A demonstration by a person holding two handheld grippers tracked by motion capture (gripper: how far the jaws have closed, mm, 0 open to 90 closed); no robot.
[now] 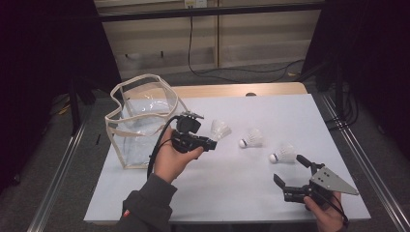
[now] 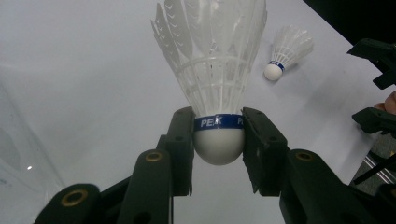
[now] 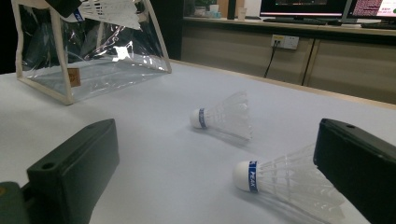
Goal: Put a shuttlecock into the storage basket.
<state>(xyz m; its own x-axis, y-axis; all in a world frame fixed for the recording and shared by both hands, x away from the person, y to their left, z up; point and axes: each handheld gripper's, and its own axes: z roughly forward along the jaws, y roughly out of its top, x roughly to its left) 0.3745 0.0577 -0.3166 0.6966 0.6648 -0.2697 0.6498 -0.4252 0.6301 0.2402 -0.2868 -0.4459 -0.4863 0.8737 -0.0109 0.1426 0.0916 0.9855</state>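
Counter (image 1: 241, 188) of pale grey-white sheet over a light wooden top, flanked by metal rails on grey floor; dark curtains at both sides; beige panelled wall behind, with a black cable hanging from a socket; monitors glimpsed on a far desk in the right gripper view; clear plastic pouch with cream fabric trim (image 1: 140, 121) standing open at the counter's left; white feathered shuttlecock with a blue band (image 2: 218, 93) pinched at its cork by the fingers of the left gripper (image 1: 211, 143), lifted above the counter just right of the pouch; band lettered "PEAK", partly hidden; second white shuttlecock (image 1: 251, 138) lying mid-counter; third white shuttlecock (image 3: 280, 184) lying nearer the right gripper (image 1: 289, 170), band reading "PEAK"; right gripper fingers spread wide, empty, low over the counter's front right.
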